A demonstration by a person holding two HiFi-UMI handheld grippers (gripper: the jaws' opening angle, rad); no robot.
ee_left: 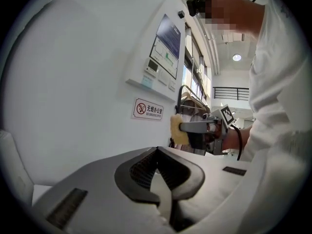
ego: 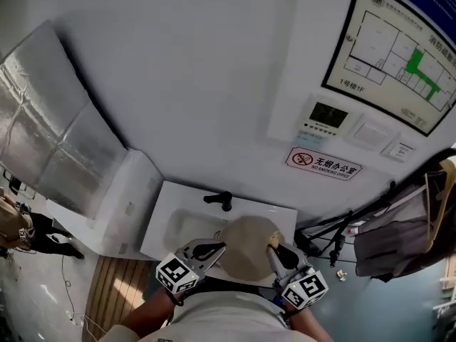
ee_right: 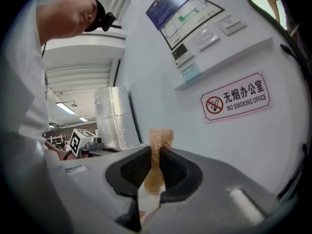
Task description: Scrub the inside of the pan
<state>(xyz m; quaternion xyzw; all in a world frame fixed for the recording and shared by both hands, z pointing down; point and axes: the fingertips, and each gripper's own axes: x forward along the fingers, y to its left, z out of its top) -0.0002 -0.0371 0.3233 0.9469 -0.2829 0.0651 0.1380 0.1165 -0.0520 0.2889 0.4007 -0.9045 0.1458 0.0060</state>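
White shirt (ego: 214,323); left claw (ee_left: 157,152), right claw (ee_right: 156,150) both grey.

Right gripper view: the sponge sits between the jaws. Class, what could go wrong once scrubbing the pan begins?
1. The sponge is pinched thin by the right gripper, with its end sticking out past the jaws. Hard pressing might fold it or pull it free.
2. The left gripper is shut with nothing seen between its jaws, so the pan at the sink may be unsteadied and could slide under the strokes.
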